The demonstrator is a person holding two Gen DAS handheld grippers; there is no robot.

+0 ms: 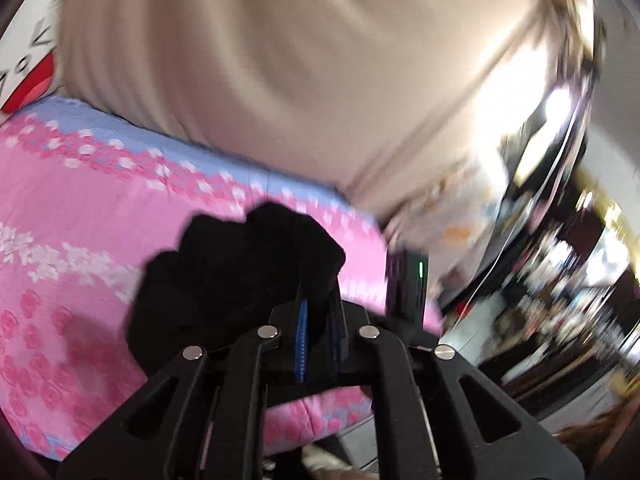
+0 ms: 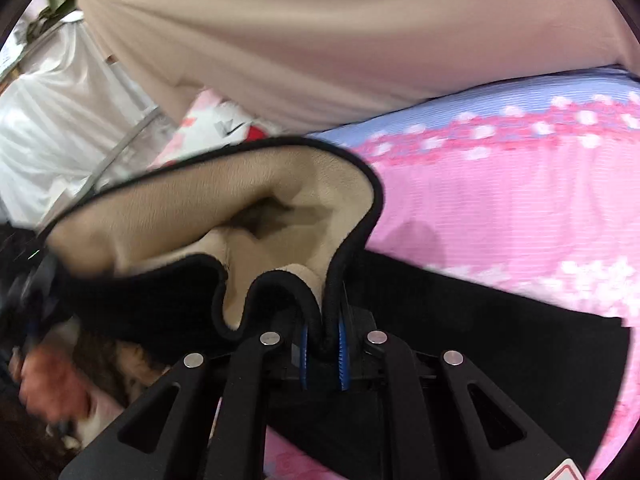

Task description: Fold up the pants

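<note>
The pants are black with a tan fleece lining. In the left wrist view my left gripper (image 1: 316,320) is shut on a bunched black part of the pants (image 1: 236,272), lifted over the pink bed. In the right wrist view my right gripper (image 2: 323,340) is shut on the waistband edge of the pants (image 2: 224,216), whose opening gapes and shows the tan lining. Another black part of the pants (image 2: 480,312) lies flat on the bed to the right. The other gripper's dark body (image 2: 28,280) shows blurred at the left edge.
A pink and blue flowered bedspread (image 1: 80,216) covers the bed (image 2: 520,208). A beige curtain (image 1: 280,64) hangs behind it. A white and red pillow (image 1: 28,48) lies at the bed's far corner. Cluttered furniture (image 1: 560,280) stands right of the bed. A person's hand (image 2: 52,384) is low left.
</note>
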